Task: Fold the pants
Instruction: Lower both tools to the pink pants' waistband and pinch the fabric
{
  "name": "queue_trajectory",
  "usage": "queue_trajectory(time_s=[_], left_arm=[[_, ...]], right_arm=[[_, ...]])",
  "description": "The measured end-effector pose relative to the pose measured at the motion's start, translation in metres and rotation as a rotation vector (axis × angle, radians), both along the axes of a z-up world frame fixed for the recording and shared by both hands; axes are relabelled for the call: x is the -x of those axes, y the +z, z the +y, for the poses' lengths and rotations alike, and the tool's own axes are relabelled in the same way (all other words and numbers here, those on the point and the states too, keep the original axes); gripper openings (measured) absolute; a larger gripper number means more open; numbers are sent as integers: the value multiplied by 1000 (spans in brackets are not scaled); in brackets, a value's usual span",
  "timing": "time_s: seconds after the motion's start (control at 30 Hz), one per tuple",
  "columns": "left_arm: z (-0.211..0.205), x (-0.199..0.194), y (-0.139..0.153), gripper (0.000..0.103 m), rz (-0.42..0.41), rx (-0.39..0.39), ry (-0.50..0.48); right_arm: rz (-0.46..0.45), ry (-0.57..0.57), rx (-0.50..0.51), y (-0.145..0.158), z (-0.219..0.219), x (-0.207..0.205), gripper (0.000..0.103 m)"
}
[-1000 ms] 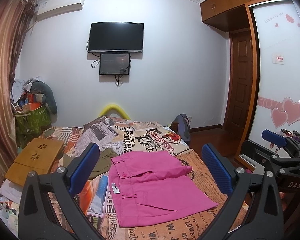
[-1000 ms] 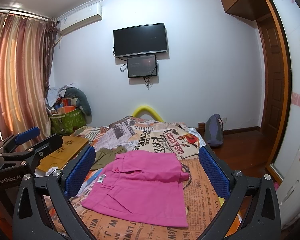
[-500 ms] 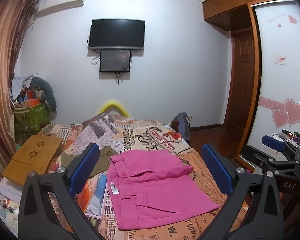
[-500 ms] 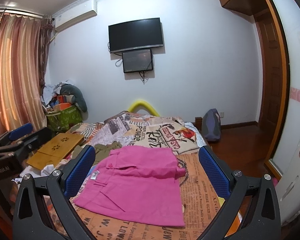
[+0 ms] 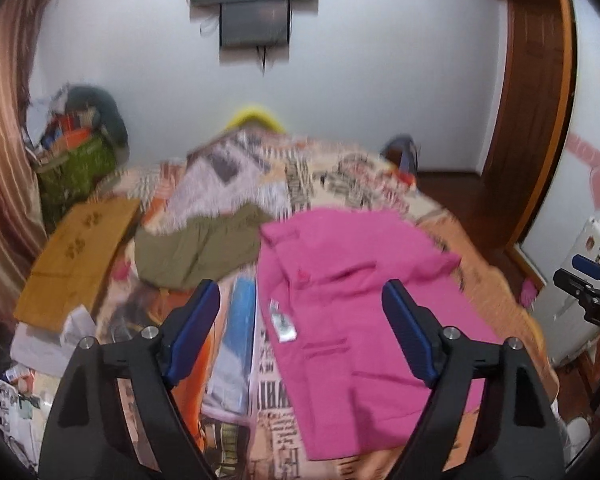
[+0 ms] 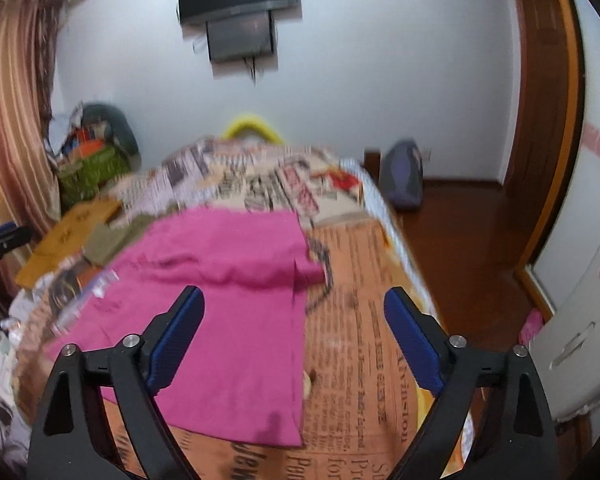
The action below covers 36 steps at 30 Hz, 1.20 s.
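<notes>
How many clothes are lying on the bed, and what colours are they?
Pink pants: 1
Olive-green garment: 1
Total: 2 clothes on the bed

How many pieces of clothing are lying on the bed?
2 in view. The pink pants lie in the middle of the bed; an olive-green garment lies crumpled beside them, toward the curtain side. More may be hidden.
</notes>
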<state>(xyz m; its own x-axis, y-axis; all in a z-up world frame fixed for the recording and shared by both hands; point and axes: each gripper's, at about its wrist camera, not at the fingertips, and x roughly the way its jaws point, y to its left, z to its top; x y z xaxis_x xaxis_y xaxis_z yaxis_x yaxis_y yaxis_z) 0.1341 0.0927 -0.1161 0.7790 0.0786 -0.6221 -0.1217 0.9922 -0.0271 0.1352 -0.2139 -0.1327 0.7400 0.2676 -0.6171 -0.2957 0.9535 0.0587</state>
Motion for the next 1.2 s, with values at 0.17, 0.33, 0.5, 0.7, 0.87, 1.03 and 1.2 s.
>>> queue_trajectory(time_s=[0.17, 0.33, 0.5, 0.7, 0.87, 1.03, 1.2], left_arm=[[12, -16, -53, 71, 160, 41, -7], [9, -18, -95, 68, 277, 59, -32], [10, -19, -118, 66, 351, 132, -56], [3, -22, -116, 44, 359, 145, -115], [-1, -26, -115, 28, 354, 128, -133], [-4, -30, -115, 25, 336, 32, -117], [8, -29, -114, 25, 354, 62, -130]], right_arm=[[156, 57, 26, -46, 3, -9, 81], [286, 117, 59, -83, 9, -12, 71], [354, 127, -19, -96, -1, -13, 62], [377, 176, -47, -94, -6, -2, 25], [363, 182, -6, -95, 0, 5, 10], [358, 178, 27, -91, -1, 11, 8], [376, 173, 28, -86, -3, 7, 13]])
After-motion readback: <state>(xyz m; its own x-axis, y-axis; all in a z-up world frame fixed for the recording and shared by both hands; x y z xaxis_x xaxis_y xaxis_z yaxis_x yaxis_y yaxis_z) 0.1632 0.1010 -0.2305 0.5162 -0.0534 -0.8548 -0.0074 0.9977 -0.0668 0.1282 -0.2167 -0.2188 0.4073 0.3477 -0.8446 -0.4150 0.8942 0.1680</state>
